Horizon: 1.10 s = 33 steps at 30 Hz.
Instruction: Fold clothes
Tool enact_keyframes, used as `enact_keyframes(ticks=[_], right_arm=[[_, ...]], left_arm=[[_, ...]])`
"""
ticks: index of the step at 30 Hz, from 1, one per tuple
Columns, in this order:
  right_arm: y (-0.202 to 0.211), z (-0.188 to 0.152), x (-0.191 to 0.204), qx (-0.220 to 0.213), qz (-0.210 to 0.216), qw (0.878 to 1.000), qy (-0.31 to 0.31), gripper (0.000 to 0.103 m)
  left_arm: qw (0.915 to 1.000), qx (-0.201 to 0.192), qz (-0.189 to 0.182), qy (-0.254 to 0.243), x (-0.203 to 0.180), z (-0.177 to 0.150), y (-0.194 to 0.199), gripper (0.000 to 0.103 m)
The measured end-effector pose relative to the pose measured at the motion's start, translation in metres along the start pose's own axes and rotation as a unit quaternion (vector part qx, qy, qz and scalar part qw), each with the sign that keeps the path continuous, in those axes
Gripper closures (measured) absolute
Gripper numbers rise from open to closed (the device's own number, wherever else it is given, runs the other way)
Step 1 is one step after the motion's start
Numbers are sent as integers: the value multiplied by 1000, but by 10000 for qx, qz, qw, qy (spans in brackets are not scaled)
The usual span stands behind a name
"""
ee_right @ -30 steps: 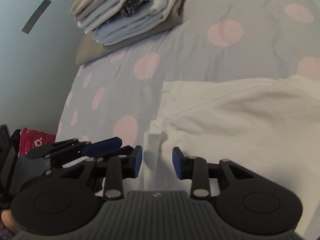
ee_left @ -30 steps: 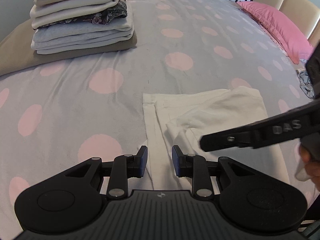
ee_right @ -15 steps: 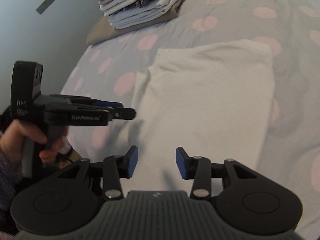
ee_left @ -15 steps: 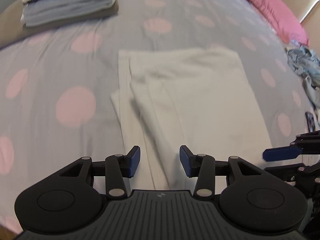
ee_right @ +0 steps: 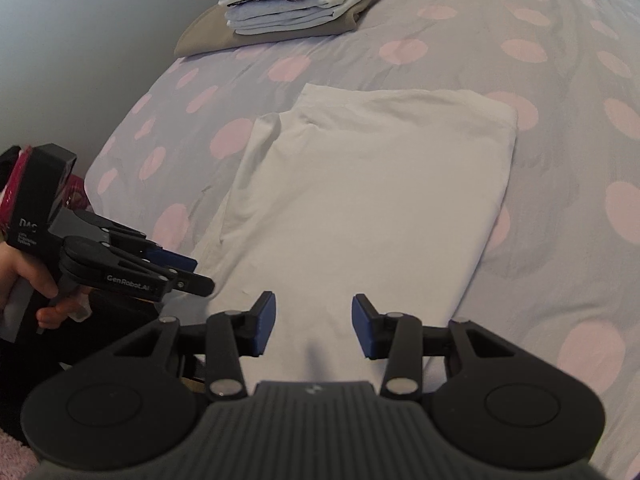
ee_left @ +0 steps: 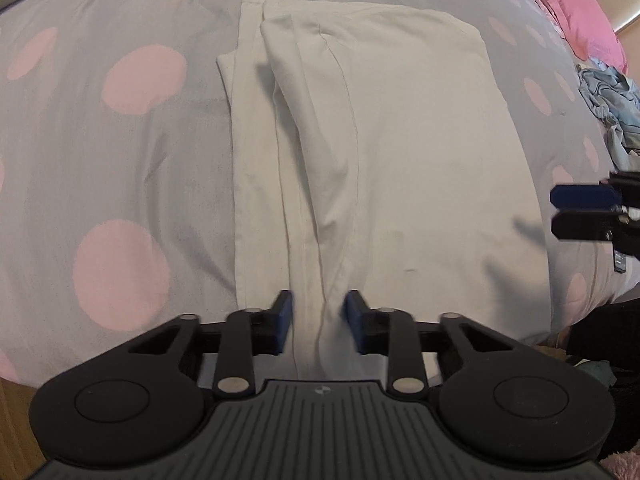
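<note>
A white garment (ee_left: 400, 152) lies flat on the bed, folded into a long rectangle with its layered edges on the left; it also shows in the right wrist view (ee_right: 360, 200). My left gripper (ee_left: 319, 322) is open, its jaws on either side of a raised fold at the garment's near edge. My right gripper (ee_right: 313, 326) is open and empty above the garment's near end. The left gripper (ee_right: 188, 276) also shows from the side at the garment's left corner. The right gripper's fingertips (ee_left: 580, 196) show at the right edge of the left wrist view.
The bed has a grey sheet with pink dots (ee_left: 120, 160). A stack of folded clothes (ee_right: 296, 0) sits at the far left corner. A pink pillow (ee_left: 580, 4) and crumpled blue clothes (ee_left: 612, 108) lie at the right. The bed's near edge is close below both grippers.
Both grippers have pulled back from the garment's far part to its near edge. The garment lies flatter and more squared than a second ago. Both jaws have opened a little wider.
</note>
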State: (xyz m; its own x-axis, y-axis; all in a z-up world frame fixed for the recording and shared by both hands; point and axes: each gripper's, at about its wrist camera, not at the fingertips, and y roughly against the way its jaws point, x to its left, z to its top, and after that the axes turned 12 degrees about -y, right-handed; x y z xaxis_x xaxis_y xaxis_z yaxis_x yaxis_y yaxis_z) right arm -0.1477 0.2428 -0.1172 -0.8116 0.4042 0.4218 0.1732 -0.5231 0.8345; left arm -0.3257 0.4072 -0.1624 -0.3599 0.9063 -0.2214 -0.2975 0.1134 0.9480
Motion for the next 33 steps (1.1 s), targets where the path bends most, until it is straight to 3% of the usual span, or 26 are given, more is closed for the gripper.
enact_keyframes(ticks=[5,8,13,16,21,23,25,33], right_arm=[[-9,27,2,195,-416,9972,587,57],[-19,48,9,372,-712,9891,1233,57],[-40,81,39,509,-808,9451,3126,57],[-55,107,53,608,-633,9189,3845,57],[-93,144,74,800,-495,8917,4427,57],[-112,156,80,921,-466,8814,4610,50],[-131,166,84,1054,-434,8723,4754,49],[-178,180,89,1515,-94,8301,5365,43]], left_arm=[[9996,226,87,-159,-5,3,-8,90],[9989,439,2,-156,0,9,-15,92],[9975,682,-81,-181,4,18,-24,93],[9972,721,-86,-197,4,20,-26,93],[9968,760,-217,-93,11,21,-29,93],[9964,802,-281,-68,14,22,-31,94],[9956,867,-359,-52,18,25,-33,93],[9933,1020,-541,-29,27,32,-39,93]])
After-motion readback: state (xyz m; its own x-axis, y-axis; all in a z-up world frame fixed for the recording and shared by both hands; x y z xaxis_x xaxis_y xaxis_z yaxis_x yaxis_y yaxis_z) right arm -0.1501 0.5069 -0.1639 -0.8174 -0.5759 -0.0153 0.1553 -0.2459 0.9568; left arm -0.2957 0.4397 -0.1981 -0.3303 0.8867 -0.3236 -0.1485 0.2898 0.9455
